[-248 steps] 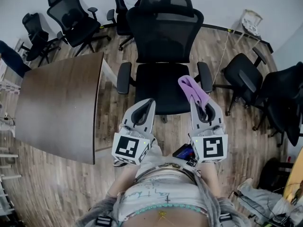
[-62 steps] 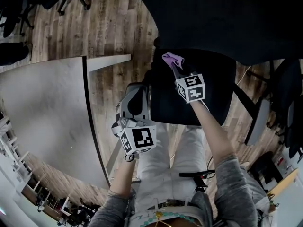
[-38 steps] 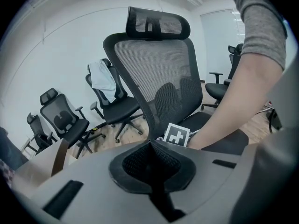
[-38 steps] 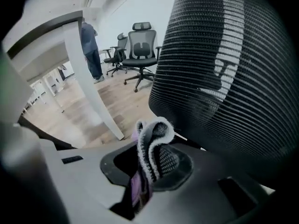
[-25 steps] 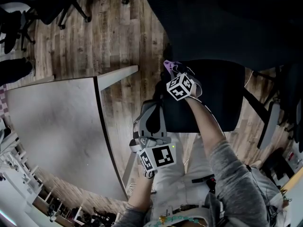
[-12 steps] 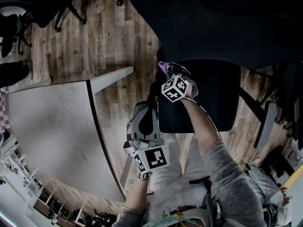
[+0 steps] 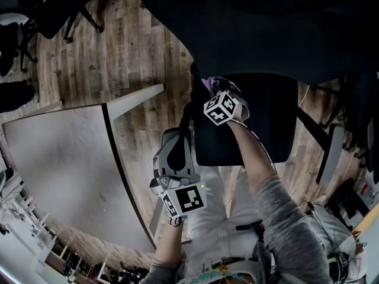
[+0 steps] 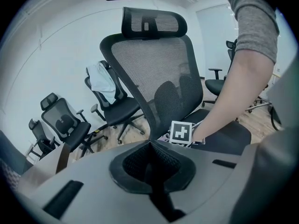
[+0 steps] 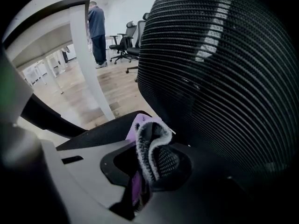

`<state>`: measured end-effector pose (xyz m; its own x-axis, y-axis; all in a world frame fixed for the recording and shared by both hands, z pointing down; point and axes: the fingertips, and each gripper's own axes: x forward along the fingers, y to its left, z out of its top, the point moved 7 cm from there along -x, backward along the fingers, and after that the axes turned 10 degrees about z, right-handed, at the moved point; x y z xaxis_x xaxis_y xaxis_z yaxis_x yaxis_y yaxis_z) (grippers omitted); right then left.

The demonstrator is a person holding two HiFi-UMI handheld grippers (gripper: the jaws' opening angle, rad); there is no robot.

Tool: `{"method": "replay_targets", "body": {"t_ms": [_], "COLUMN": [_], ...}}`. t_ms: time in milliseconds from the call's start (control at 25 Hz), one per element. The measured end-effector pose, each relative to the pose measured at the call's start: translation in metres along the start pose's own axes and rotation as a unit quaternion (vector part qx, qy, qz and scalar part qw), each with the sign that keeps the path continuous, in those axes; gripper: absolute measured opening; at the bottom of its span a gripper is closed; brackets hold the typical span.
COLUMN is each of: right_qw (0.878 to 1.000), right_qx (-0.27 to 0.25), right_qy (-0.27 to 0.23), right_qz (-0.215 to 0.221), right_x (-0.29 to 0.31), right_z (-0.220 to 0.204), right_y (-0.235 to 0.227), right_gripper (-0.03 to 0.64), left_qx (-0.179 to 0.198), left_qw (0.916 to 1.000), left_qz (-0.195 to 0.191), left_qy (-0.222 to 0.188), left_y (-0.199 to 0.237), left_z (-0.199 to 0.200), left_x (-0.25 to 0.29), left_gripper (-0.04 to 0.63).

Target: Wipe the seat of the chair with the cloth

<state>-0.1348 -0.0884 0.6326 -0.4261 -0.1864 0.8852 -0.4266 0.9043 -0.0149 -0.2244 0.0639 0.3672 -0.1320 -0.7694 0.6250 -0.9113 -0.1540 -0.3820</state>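
1 cloth [image 7: 208, 83] pinched in right gripper [image 7: 220, 91] at seat [image 7: 266, 123] corner; left gripper [image 7: 179, 136] pressed together between seat and table [image 7: 59, 170].

Backrest [image 7: 266, 34] blocks just ahead of R gripper [image 7: 214, 90]; seat [image 7: 266, 123] free to its R, desk [image 7: 65, 158] well off L

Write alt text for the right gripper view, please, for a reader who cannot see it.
The right gripper has its fingers shut on a purple cloth at the back of the black chair seat, close beside its mesh backrest. Beyond stand a table, wooden floor and a distant person.
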Motion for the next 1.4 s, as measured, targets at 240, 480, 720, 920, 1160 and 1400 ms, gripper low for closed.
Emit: {"method": "replay_targets", "body": {"t_ms": [240,480,720,920,1160,1400], "right_qw": [1.000,1.000,1.000,1.000,1.000,1.000], "right_qx": [0.001,0.010,0.014,0.018,0.013,0.003], "right_qy": [0.003,0.009,0.017,0.018,0.024,0.028], "right_qz": [0.002,0.000,-0.004,-0.006,-0.011,-0.010], "right_x": [-0.001,-0.003,-0.006,-0.008,-0.010,-0.010], "right_z": [-0.008,-0.020,-0.029,-0.038,-0.044,-0.045], "right_y": [-0.005,-0.014,-0.022,-0.030,-0.034,-0.036], "right_gripper": [0.052,0.052,0.052,0.052,0.052,0.052], "left_qx": [0.004,0.007,0.010,0.013,0.015,0.024], "left_qw": [1.0000,1.0000,0.9999,0.9999,0.9998,0.9996], "left_qz": [0.004,0.006,0.008,0.009,0.009,0.015], "left_qy": [0.001,0.002,0.002,0.003,0.002,0.003], "left_y": [0.000,-0.004,-0.004,-0.006,-0.006,-0.007], "left_z": [-0.001,-0.001,0.001,0.002,0.002,0.002], "left_x": [0.000,0.000,0.001,0.002,0.001,0.001], "left_gripper": [0.000,0.000,0.000,0.000,-0.001,-0.002]}}
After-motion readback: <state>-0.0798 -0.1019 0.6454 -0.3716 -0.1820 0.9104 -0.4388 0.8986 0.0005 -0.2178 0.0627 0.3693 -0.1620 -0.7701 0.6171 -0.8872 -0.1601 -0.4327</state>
